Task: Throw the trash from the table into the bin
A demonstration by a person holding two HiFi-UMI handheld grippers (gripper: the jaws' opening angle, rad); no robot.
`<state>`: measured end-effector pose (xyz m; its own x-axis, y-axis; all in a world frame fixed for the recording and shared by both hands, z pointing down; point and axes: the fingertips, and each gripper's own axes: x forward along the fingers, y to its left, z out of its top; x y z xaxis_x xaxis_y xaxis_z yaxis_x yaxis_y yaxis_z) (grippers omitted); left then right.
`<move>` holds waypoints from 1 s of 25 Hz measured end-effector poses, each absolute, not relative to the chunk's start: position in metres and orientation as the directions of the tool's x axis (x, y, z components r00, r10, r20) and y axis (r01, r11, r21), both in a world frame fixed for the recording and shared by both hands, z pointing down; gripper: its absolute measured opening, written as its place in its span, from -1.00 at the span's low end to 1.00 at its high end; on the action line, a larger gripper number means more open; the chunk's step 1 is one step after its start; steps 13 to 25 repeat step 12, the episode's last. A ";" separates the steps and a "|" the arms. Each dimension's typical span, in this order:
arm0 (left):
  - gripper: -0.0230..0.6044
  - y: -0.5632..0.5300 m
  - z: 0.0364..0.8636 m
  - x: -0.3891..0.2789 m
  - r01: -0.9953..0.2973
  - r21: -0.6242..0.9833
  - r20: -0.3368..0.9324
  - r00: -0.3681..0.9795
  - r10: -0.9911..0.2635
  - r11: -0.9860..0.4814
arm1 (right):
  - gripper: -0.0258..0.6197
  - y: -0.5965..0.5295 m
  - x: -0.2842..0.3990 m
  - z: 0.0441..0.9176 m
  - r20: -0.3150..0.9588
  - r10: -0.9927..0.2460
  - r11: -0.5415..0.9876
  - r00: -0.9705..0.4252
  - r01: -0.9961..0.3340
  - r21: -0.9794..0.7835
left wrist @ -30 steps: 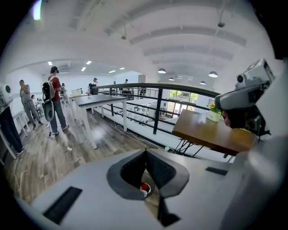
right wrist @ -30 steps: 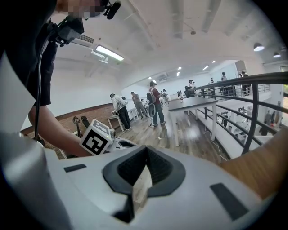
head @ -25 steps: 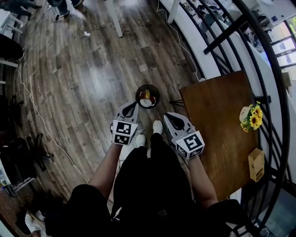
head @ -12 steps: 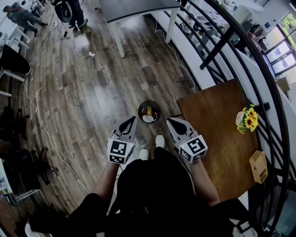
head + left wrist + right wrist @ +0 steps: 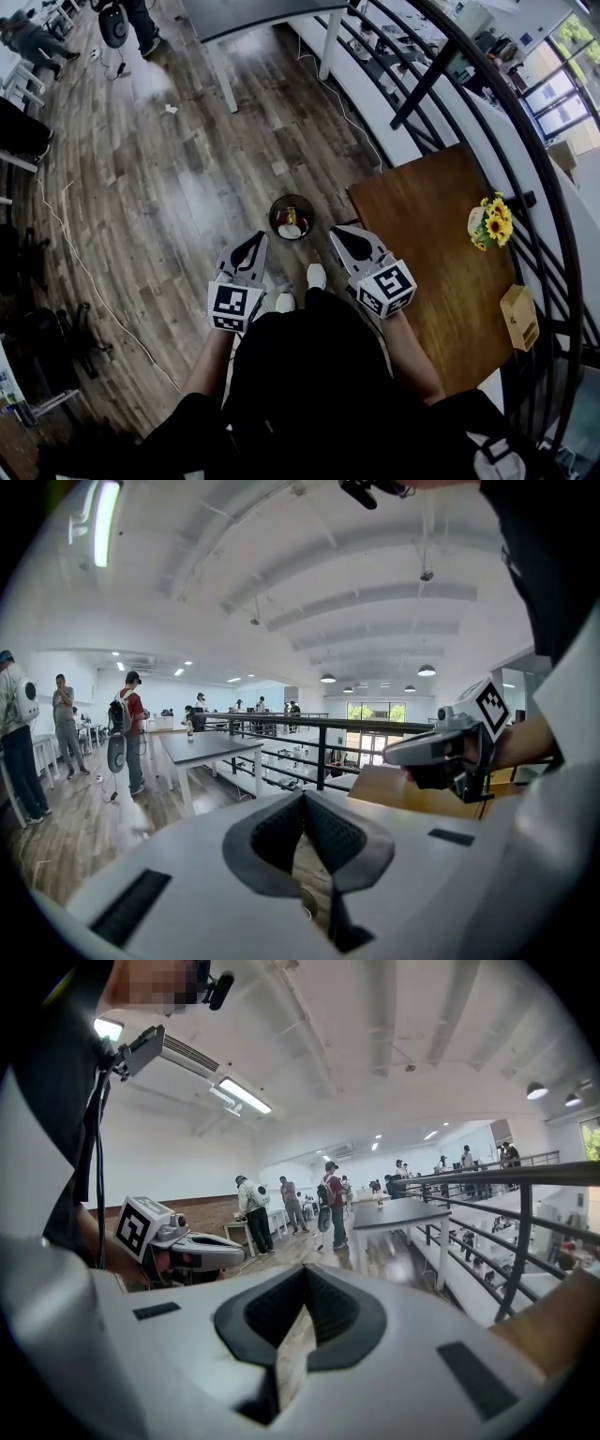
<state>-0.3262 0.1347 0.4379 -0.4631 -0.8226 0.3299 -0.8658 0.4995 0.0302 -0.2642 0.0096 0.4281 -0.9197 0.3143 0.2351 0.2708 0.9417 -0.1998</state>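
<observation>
So, this looks like the tail end of the job to me. The bin sits on the wood floor, and the trash is lying inside it: a white lump plus some yellow and red bits.

Both tongs hang just on the person's side of the bin. The left gripper is a little to the bin's left and the right gripper a little to its right, and neither one is touching it. Each gripper's own view shows its jaws pinched together at the tips with nothing caught between them, so both are empty.

The table stands just right of the bin. All I can spot on it is a bunch of sunflowers toward the side away from the bin, and a small wooden box even further from it. Neither of those reads as trash.

My guess is that the dumping step is done and what's left is a check. The next move would be swinging over to the table and scanning it. If a scrap turns up, one gripper needs to spread its jaws, pinch the scrap, carry it over the bin and let go.
</observation>
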 end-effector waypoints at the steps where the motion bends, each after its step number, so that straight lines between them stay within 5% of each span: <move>1: -0.89 0.134 0.438 -0.326 -0.865 0.033 0.327 -0.463 -0.824 0.500 | -0.88 0.010 -0.264 0.428 0.235 0.314 0.942 -0.920 0.271 -0.201; 25: -0.89 0.129 0.445 -0.328 -0.873 0.027 0.339 -0.450 -0.826 0.487 | -0.88 0.009 -0.264 0.433 0.253 0.306 0.946 -0.918 0.263 -0.191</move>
